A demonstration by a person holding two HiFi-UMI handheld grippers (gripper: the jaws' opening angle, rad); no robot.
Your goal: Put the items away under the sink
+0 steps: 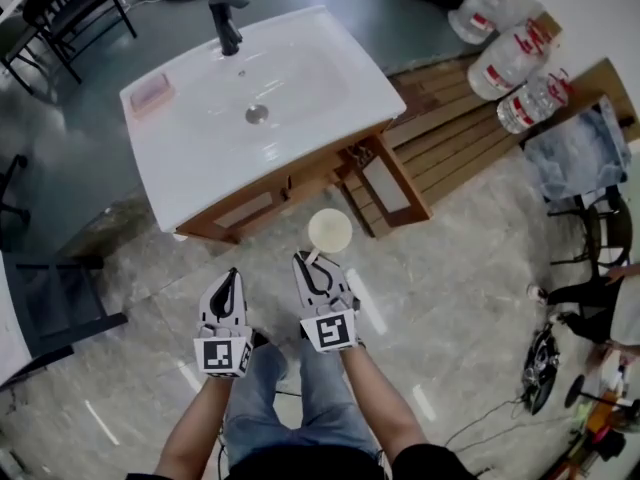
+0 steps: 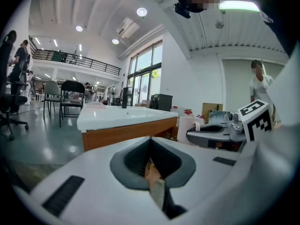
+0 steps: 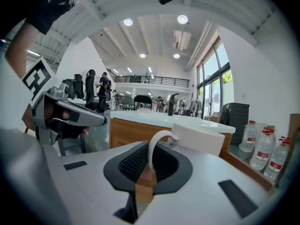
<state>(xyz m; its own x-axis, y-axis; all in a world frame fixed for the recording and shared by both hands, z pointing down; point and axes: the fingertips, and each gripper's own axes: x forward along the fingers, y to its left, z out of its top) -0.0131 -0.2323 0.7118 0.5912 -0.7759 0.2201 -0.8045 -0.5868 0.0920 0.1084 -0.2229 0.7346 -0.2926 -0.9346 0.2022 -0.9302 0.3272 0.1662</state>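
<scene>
In the head view a white mug (image 1: 330,230) hangs just in front of the wooden sink cabinet (image 1: 300,183), below the white basin (image 1: 200,118). My right gripper (image 1: 310,260) is shut on the mug's handle. In the right gripper view the handle (image 3: 157,149) loops between the jaws of that gripper (image 3: 149,167) and the mug body (image 3: 199,138) stands out beyond them. My left gripper (image 1: 232,276) hangs level beside it, shut with nothing held. Its own view shows the left gripper (image 2: 152,168) with jaws together, and the mug (image 2: 190,125) off to the right.
A cabinet door (image 1: 388,183) stands open at the right. A black faucet (image 1: 226,23) and a pink sponge (image 1: 152,93) sit on the basin top. Water bottles (image 1: 512,58) and a wooden pallet (image 1: 470,133) lie at the right. Black chairs (image 1: 70,8) stand at the left.
</scene>
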